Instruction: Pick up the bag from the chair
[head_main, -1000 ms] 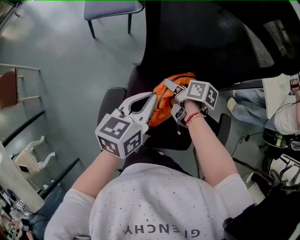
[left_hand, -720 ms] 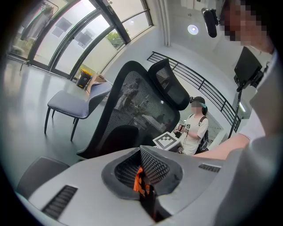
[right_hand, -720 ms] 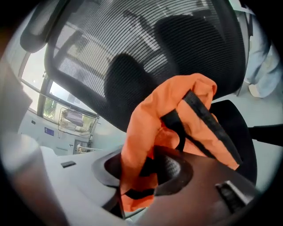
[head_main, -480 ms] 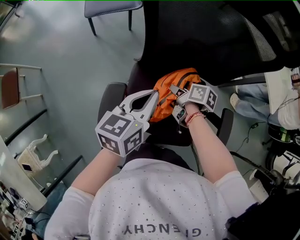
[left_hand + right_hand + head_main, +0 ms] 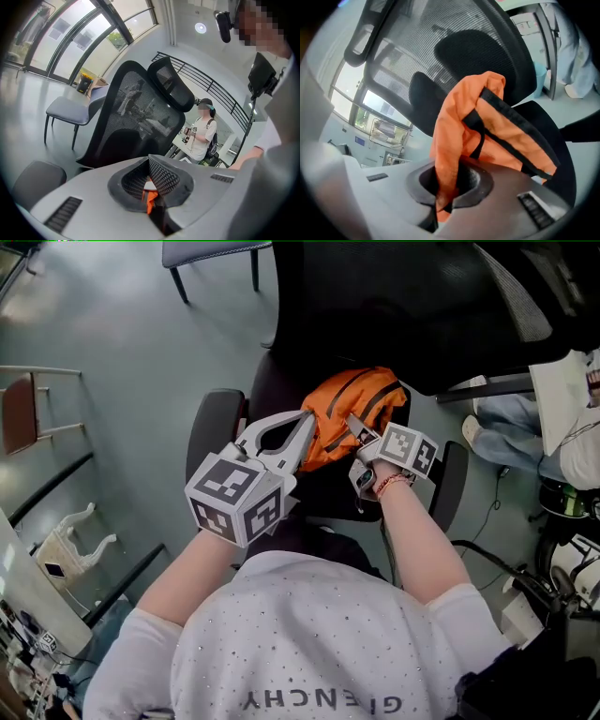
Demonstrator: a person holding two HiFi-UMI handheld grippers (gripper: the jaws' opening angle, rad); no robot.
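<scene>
Floor [image 5: 122, 324]: smooth grey-green, bare, slight sheen. Black mesh office chair [image 5: 375, 296] centre, high back, separate headrest [image 5: 171, 84], padded armrest [image 5: 211, 432] on its left side. Second chair [image 5: 211, 251] at the floor's top edge: grey padded seat, thin dark legs. Metal rails [image 5: 47, 376] and a brown panel [image 5: 17, 413] along the left edge. Cables [image 5: 487, 512] trail on the floor at right. Tall dark-framed windows [image 5: 79, 37], daylight outside. Round ceiling light [image 5: 200, 28] is on. Curved dark railing [image 5: 220, 89] behind the office chair.
</scene>
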